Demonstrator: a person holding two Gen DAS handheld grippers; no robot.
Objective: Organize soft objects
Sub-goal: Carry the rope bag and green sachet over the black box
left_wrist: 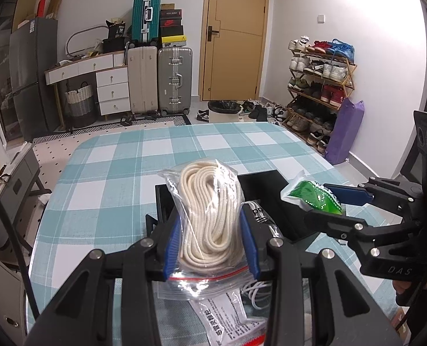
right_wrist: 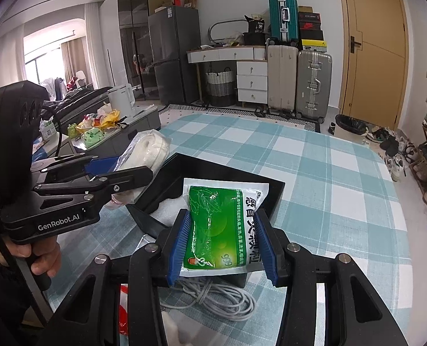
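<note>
1. My left gripper [left_wrist: 212,242] is clamped on a clear zip bag of cream rope [left_wrist: 210,210], both blue pads pressing its sides, holding it upright in the air.
2. My right gripper [right_wrist: 223,245] is closed on a green-and-white sachet [right_wrist: 219,227], pinched at its lower half.
3. Directly ahead of both tools, under the held items, sits a black tray [right_wrist: 271,190] on the checked cloth [left_wrist: 127,173].
4. Beneath the right tool lies a coiled white cable [right_wrist: 222,297].

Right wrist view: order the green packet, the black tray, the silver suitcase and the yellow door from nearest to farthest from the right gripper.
1. Green packet, held between the right gripper's fingers.
2. Black tray, just beyond, on the checked cloth.
3. Silver suitcase, on the floor past the table.
4. Yellow door, back right wall.
</note>
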